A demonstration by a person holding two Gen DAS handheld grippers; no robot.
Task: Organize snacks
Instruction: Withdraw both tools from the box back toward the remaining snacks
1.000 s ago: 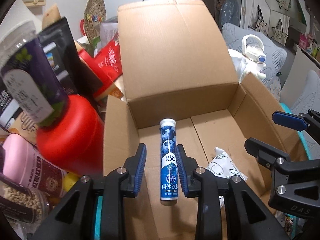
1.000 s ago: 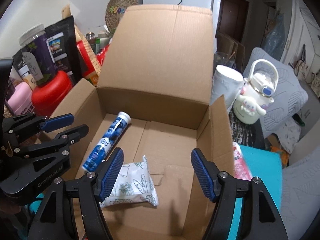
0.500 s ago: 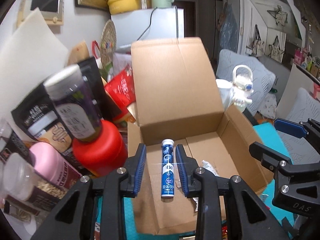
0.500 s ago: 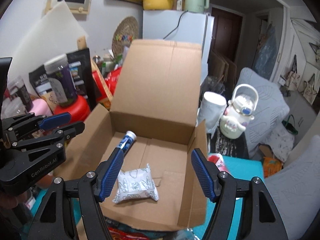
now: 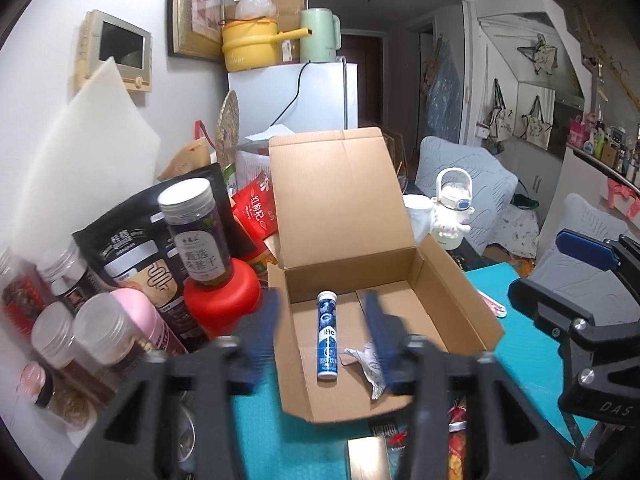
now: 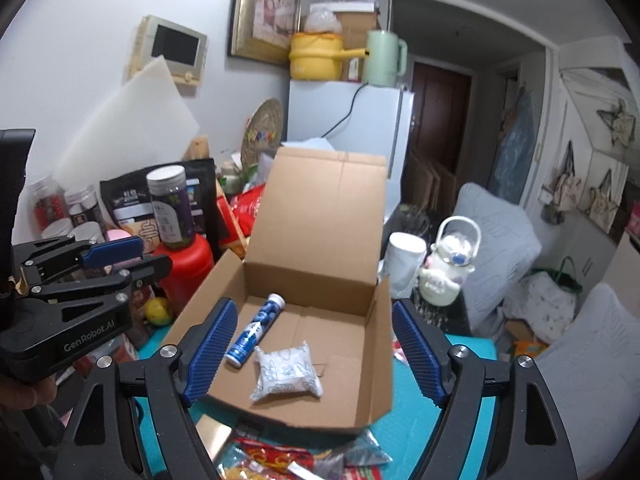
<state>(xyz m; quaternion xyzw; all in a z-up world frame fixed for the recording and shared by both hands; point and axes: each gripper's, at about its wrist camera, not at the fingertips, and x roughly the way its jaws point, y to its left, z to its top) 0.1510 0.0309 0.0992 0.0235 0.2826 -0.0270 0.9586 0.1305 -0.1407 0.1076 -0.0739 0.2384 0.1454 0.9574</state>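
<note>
Cardboard box [image 6: 320, 208] now holds the blue tube [image 5: 328, 336] and white pouch [image 6: 286, 370]; the left gripper [image 5: 324, 334] and right gripper [image 6: 312, 354], jaws just widened and empty, have drawn back, ready for the next snack.

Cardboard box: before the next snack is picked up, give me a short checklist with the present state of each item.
1. Cardboard box lid up, opening free: ok.
2. Blue tube lying flat on the box floor: ok.
3. White packet inside, beside the tube: ok.
4. Left gripper jaws just opening, blurred, nothing between them: ok.
5. Right gripper jaws opening wider, empty: ok.
6. Next snack among the wrappers in front of the box, which one: cannot tell.
</note>
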